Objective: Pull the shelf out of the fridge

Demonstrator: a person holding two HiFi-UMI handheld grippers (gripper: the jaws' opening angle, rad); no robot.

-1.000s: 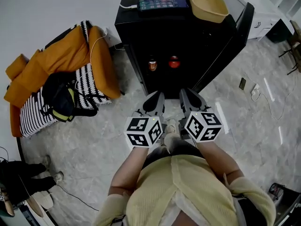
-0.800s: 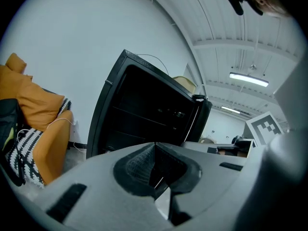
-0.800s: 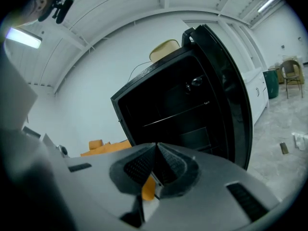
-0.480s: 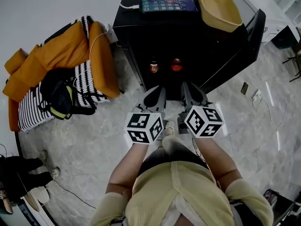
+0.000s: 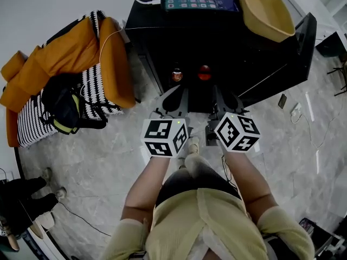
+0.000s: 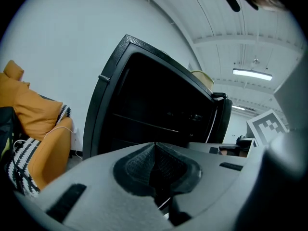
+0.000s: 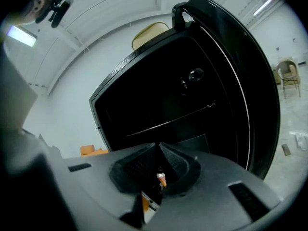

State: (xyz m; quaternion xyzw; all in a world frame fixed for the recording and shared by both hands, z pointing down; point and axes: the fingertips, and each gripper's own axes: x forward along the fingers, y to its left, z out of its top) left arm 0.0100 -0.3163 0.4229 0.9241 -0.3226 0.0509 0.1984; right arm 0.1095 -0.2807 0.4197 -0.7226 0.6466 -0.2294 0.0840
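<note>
The black mini fridge [image 5: 217, 42] stands open, its door [image 5: 282, 58] swung out to the right. Two bottles [image 5: 177, 75] with red and orange caps stand inside on the dark interior. In the right gripper view a thin wire shelf [image 7: 168, 121] crosses the cavity; in the left gripper view a shelf edge [image 6: 144, 121] shows faintly. My left gripper [image 5: 176, 99] and right gripper [image 5: 223, 99] sit side by side just before the fridge's lower opening. Both are shut, with nothing between their jaws and apart from the shelf.
A tablet [image 5: 200, 0] and a tan bowl [image 5: 267, 10] lie on the fridge top. An orange sofa [image 5: 65, 64] with a black bag [image 5: 65, 104] stands left of the fridge. Cables and a power strip [image 5: 295, 107] lie on the marble floor at right.
Both grippers have moved forward towards the fridge opening, and the person has stepped closer. The jaws have stayed shut.
</note>
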